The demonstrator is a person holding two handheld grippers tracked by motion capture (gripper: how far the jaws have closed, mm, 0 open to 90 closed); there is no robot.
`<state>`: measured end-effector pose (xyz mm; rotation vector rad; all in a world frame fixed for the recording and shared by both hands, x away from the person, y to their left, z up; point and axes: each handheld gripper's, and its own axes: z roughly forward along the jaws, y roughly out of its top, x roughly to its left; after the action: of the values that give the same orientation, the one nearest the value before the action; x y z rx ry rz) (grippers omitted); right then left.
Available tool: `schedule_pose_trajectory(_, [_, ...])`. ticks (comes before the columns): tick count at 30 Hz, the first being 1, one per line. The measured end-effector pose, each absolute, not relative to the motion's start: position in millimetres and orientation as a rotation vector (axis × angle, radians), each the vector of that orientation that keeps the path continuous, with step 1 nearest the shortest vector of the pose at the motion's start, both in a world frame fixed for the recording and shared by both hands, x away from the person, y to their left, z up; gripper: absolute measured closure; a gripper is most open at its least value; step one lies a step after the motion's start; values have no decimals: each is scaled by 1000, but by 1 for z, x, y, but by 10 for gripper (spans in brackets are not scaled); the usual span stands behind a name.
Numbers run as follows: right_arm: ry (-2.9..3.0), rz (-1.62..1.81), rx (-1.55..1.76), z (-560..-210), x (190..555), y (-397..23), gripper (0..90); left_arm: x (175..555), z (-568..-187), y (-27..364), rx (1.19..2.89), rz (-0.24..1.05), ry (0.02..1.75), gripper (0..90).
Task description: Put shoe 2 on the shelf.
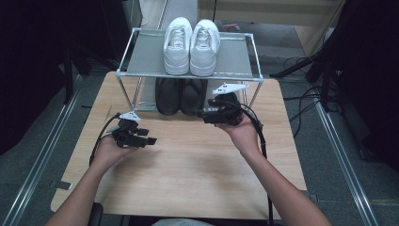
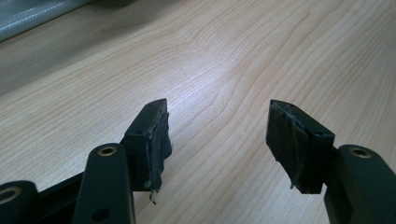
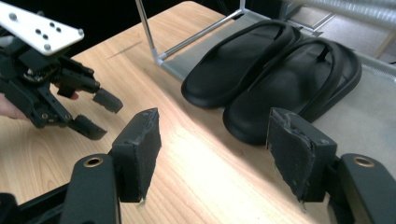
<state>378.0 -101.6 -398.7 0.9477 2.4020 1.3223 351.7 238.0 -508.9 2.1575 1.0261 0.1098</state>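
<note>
The right gripper (image 3: 212,156) is hovering over the table (image 3: 196,186) with jaws standing wide and empty; the black sandals (image 3: 280,70) are lying just ahead at one o'clock, on the rack's lower shelf (image 3: 373,107). The left gripper (image 2: 217,140) is gaping wide, empty, above bare wood.

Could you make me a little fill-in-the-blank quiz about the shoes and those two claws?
1. The white sneakers sit on the rack's ____ shelf.
2. The pair on the lower shelf, the sandals, is coloured ____.
3. The right claw has its jaws ____, nothing between them.
4. The left claw hangs over the bare ____ table.

Missing words: top; black; open; wooden
</note>
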Motion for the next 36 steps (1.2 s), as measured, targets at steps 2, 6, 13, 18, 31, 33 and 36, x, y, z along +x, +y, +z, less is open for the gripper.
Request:
schedule_pose_trajectory(2, [2414, 1315, 952, -404, 376, -104, 359, 352, -509, 238, 2161, 109, 1026, 399])
schedule_pose_trajectory(6, [2420, 1296, 941, -414, 370, -108, 358, 352, -510, 237, 2168, 110, 1024, 398])
schedule_pose_trajectory(13, [2434, 1292, 956, -425, 358, -120, 357, 352, -511, 236, 2176, 108, 1025, 398])
schedule_pose_trajectory(18, [2442, 1280, 963, -435, 351, -128, 357, 351, -511, 236, 2180, 111, 1022, 398])
schedule_pose_trajectory(31, [2395, 1320, 996, -455, 340, -163, 358, 351, -512, 232, 2205, 105, 1009, 398])
schedule_pose_trajectory(33, [2390, 1322, 986, -456, 340, -167, 358, 351, -512, 232, 2202, 93, 1007, 397])
schedule_pose_trajectory(36, [2393, 1309, 963, -459, 340, -172, 358, 351, -512, 232, 2200, 93, 1001, 397])
